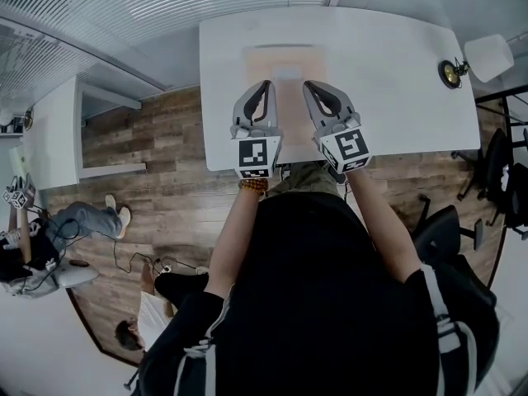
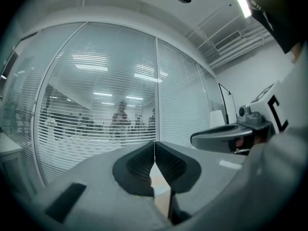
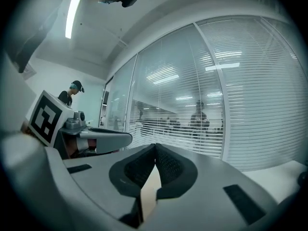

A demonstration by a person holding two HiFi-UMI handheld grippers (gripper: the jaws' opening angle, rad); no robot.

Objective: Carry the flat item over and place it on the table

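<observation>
A flat pale beige item (image 1: 285,63) lies on the white table (image 1: 396,73), near its middle. Both grippers hover over the item's near part, side by side. My left gripper (image 1: 266,84) is shut, its dark pads meeting at the tips (image 2: 154,143) with nothing seen between them. The right gripper (image 1: 306,84) is likewise shut, pads touching (image 3: 155,146). A strip of the beige item (image 2: 161,198) shows through the gap below the left pads, and the same beige item (image 3: 149,189) shows below the right pads. Each gripper view looks level toward a glass wall.
A white lamp (image 1: 489,56) and a round black-and-gold object (image 1: 450,73) stand at the table's right end. Office chairs (image 1: 450,225) are at the right. A white cabinet (image 1: 54,139) and people sitting on the wooden floor (image 1: 49,246) are at the left.
</observation>
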